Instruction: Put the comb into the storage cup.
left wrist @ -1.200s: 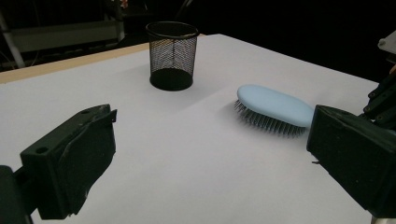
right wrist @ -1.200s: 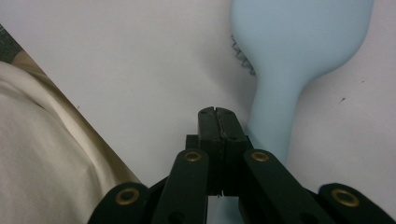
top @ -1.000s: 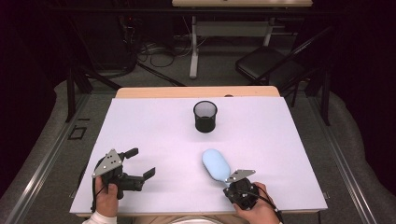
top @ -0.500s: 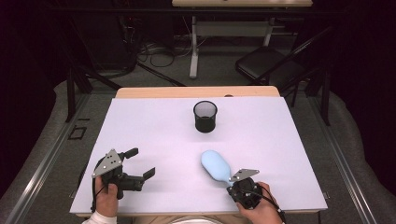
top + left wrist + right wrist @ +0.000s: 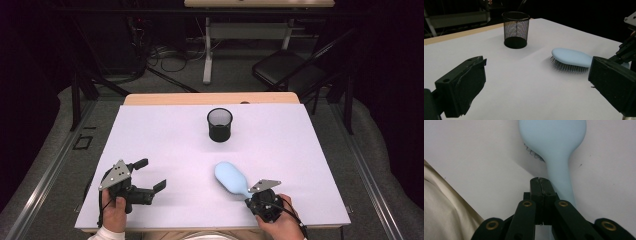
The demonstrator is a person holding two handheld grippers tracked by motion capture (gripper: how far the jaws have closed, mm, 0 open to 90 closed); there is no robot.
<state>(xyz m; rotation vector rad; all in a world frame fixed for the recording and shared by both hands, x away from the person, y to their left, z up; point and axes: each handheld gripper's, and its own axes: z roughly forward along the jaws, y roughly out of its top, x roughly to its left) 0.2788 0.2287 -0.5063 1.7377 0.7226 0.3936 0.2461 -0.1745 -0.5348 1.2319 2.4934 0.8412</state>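
— Going left to right: where do we stand?
— Our left tongs (image 5: 150,176) gape wide and empty, low over the white surface (image 5: 165,145). The pale blue plastic hairbrush (image 5: 230,177) lies bristles down to their right, well apart.
— Its long axis?
— Head toward the black mesh cup (image 5: 219,124), handle toward our right tongs (image 5: 541,182), which are nearer, pressed together with nothing between, tips just beside the handle.

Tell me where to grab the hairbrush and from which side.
Grip the hairbrush by its narrow handle, coming from the near edge where the handle points. It lies bristles down, and the head is likely too broad for the jaws. The right gripper sits shut beside the handle.
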